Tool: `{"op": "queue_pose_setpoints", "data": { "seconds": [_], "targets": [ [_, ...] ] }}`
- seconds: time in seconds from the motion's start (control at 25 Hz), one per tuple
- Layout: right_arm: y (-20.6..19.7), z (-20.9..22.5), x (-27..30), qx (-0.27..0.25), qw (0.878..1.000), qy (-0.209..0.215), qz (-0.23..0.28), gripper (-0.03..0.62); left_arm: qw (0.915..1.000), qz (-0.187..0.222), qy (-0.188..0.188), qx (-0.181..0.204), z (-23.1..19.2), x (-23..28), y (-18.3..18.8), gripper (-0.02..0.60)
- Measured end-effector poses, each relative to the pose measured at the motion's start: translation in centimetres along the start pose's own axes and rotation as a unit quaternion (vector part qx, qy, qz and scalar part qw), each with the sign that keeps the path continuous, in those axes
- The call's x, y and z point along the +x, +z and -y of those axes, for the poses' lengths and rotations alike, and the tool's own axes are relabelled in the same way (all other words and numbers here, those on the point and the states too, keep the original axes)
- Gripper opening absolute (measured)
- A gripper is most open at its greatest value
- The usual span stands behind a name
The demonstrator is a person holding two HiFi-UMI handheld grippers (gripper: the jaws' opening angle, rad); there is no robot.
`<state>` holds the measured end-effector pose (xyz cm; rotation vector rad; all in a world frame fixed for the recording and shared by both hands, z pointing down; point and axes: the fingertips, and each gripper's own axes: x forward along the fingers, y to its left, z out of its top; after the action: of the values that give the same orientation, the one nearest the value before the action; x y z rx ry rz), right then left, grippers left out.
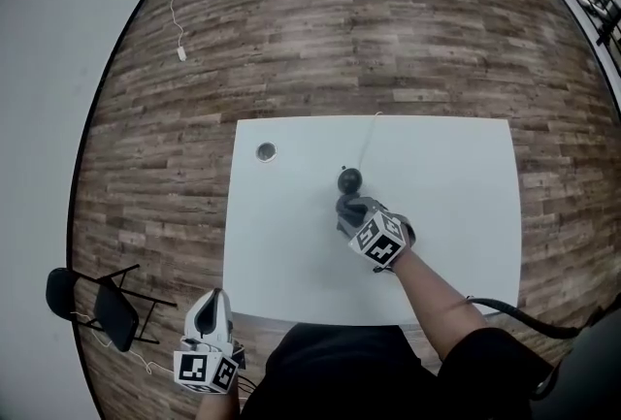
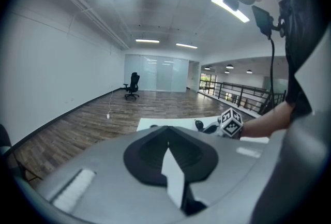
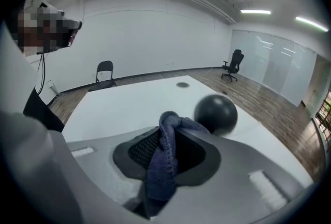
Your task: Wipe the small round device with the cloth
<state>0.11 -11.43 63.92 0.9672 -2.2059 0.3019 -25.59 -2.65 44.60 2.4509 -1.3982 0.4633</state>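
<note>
1. Dark blue-grey terry cloth was pinched between the jaws of the right gripper. A bunched fold stuck out past the tips, and the rest hung toward the bottom of the right gripper view.
2. The small round device, a matt black ball, sat on the white table just right of that fold, at centre-right of the frame. Whether cloth and ball touched could not be told.
3. In the head view the device lay near the middle of the frame, just above the right gripper's tips. A thin cable ran from it up to the table's far edge.
4. The left gripper was at the lower left of the head view, off the table's near corner and over the wooden floor. Its jaws were pressed together with nothing between them.
5. A round grommet sat in the tabletop's upper-left part, well apart from the device.
</note>
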Motion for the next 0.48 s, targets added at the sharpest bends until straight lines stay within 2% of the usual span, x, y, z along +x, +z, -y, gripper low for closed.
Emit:
{"op": "queue_pose_setpoints", "data": {
  "seconds": [0.08, 0.2, 0.32, 0.48],
  "targets": [
    [2.9, -0.6, -1.1, -0.035, 0.999, -0.007, 0.037, 0.087, 1.0, 0.001, 0.002, -0.005, 0.0, -0.3, -0.4, 0.005],
    [6.6, 1.7, -3.6, -0.078, 0.992, -0.073, 0.07, 0.087, 0.9998, 0.007, 0.011, -0.018, -0.7, -0.5, -0.7, 0.005],
    [7.4, 5.6, -4.5, -0.082, 0.987, -0.134, 0.043, 0.087, 0.9991, 0.016, 0.021, -0.034, -1.6, -0.7, -1.1, 0.006],
    [5.2, 8.1, -3.0, -0.034, 0.991, -0.124, -0.024, 0.087, 0.9981, 0.019, 0.028, -0.051, -2.1, -0.8, -2.3, 0.005]
  ]
}}
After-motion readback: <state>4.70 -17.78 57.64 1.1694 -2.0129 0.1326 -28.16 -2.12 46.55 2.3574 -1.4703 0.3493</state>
